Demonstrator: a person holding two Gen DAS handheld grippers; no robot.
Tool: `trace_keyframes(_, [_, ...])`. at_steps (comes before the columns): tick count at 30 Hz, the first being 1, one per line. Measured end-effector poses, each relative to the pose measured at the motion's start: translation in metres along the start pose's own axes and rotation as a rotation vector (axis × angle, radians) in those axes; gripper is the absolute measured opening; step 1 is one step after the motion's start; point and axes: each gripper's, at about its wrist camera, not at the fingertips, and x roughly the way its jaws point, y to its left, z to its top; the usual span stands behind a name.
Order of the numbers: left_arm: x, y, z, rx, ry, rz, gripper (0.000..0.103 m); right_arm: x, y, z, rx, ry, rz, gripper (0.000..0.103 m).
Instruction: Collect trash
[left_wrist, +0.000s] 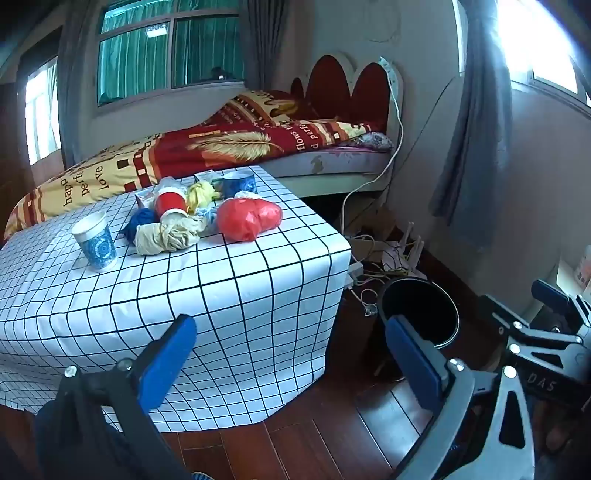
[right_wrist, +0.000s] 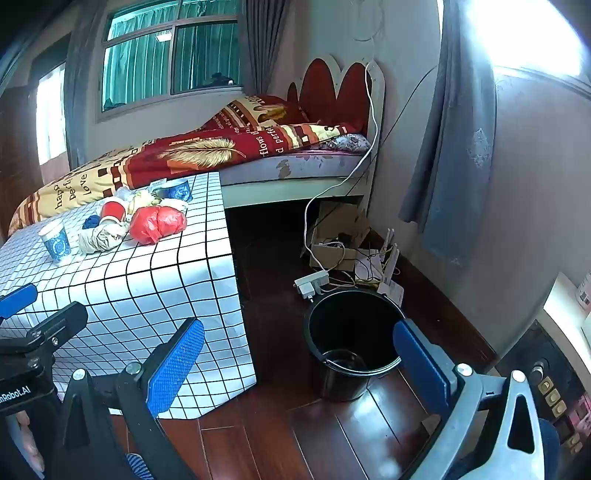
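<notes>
A pile of trash lies on the checked table (left_wrist: 221, 295): a red plastic bag (left_wrist: 247, 218), a beige crumpled bag (left_wrist: 168, 238), a blue wad (left_wrist: 138, 220), a yellow wad (left_wrist: 199, 194), a tipped red cup (left_wrist: 170, 203) and two blue-patterned paper cups (left_wrist: 95, 242) (left_wrist: 239, 183). A black bin (right_wrist: 352, 332) stands on the floor right of the table, with something small in its bottom. My left gripper (left_wrist: 291, 354) is open and empty, short of the table's near corner. My right gripper (right_wrist: 299, 358) is open and empty, near the bin.
A bed (left_wrist: 229, 147) with a red and yellow quilt runs behind the table. A power strip (right_wrist: 312, 282), cables and cardboard (right_wrist: 340, 236) lie on the wooden floor beyond the bin. A grey curtain (right_wrist: 450, 155) hangs at the right wall.
</notes>
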Motion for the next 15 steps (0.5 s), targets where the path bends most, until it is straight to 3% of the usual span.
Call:
trace_keyframes(3, [-0.0005,0.0002,0.0002,0.022,-0.003,0.014,0.103,-0.0007,-0.0009,0.0009,0.025,-0.06,0.006,0.103])
trace_keyframes(15, [-0.0034,0.0004,0.0002,0.023,-0.007,0.022,0.103,0.0,0.0063,0.0023,-0.005,-0.018,0.012,0.103])
